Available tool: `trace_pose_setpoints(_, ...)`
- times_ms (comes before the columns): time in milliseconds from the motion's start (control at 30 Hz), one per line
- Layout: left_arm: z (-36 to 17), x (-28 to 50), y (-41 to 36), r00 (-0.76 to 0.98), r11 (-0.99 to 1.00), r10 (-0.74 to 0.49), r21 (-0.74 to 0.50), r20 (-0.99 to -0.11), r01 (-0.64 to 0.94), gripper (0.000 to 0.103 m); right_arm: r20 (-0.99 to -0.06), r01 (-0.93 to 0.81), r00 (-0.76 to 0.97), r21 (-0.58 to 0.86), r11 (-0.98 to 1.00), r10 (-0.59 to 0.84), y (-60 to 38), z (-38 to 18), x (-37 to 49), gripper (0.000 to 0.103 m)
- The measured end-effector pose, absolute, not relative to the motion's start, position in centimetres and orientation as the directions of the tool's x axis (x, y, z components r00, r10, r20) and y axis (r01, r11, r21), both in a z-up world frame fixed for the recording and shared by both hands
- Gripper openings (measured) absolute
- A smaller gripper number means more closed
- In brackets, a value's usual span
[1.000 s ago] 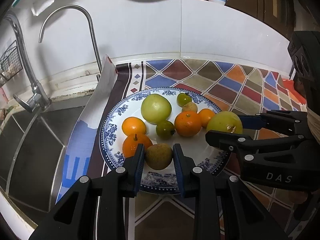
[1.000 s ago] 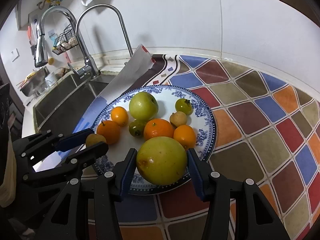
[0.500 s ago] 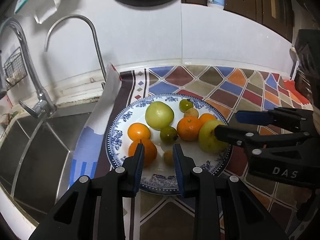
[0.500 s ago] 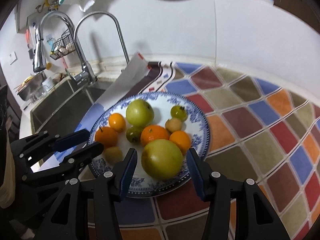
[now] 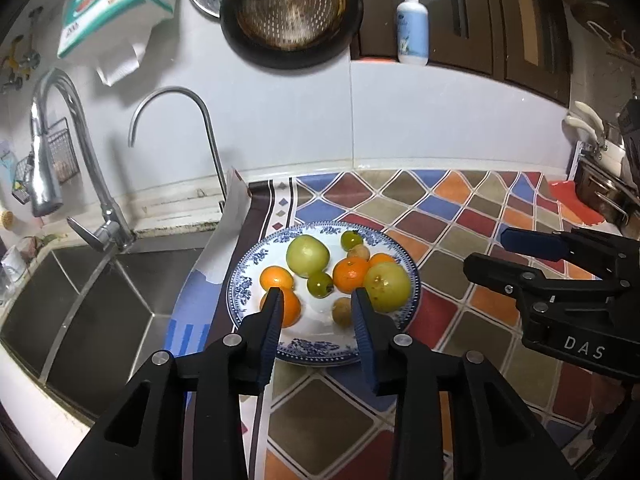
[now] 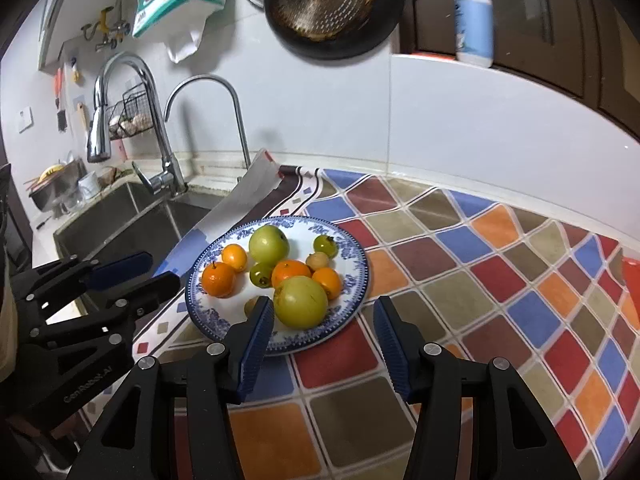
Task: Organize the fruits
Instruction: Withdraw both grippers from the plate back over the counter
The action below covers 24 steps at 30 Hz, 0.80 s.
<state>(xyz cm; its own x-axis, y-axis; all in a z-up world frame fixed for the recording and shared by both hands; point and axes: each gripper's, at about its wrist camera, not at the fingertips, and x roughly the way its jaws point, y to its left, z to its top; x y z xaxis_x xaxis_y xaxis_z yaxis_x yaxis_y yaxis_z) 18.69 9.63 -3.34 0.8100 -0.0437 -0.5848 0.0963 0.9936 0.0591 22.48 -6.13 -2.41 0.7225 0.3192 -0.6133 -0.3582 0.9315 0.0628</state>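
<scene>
Both jaws stand apart and empty: the left gripper [image 5: 316, 308] and right gripper [image 6: 324, 316] hover over the near rim of the plate [image 6: 352, 248], which holds 2 big green fruits, 4 oranges, 2 small green ones and 2 small tan ones. Its left edge lies near the sink [image 5: 100, 292], with bare patterned mat [image 6: 500, 280] to its right. Only the left wrist view fully shows the near tan fruit [image 5: 341, 311].

Sink [image 5: 100, 304] w/ faucets, soap bottle [image 5: 413, 28], hanging colander [image 5: 288, 8].
</scene>
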Motion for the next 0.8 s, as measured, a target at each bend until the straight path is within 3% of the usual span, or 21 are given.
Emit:
trace_pose_setpoints(267, -1.7, 15.9, 8.7, 0.832, 0.995, -0.038, 0.054, -0.553, 0.081, 0.048, -0.577, -0.305, 0.767, 0.056, 0.951, 0.280, -8.0, -0.8, 18.9, 0.060)
trace_pose_setpoints(500, -0.5, 13.3, 7.6, 0.858, 0.995, -0.028, 0.065, -0.512, 0.071, 0.064, -0.561, -0.243, 0.795, 0.053, 0.969, 0.230, -10.1, 0.3, 16.0, 0.072)
trace_pose_setpoints(800, 1.1, 10.2, 5.6, 0.879, 0.994, -0.043, 0.071, -0.474, 0.087, 0.086, -0.532, -0.201, 0.823, 0.054, 0.978, 0.199, -12.8, 1.6, 12.5, 0.078)
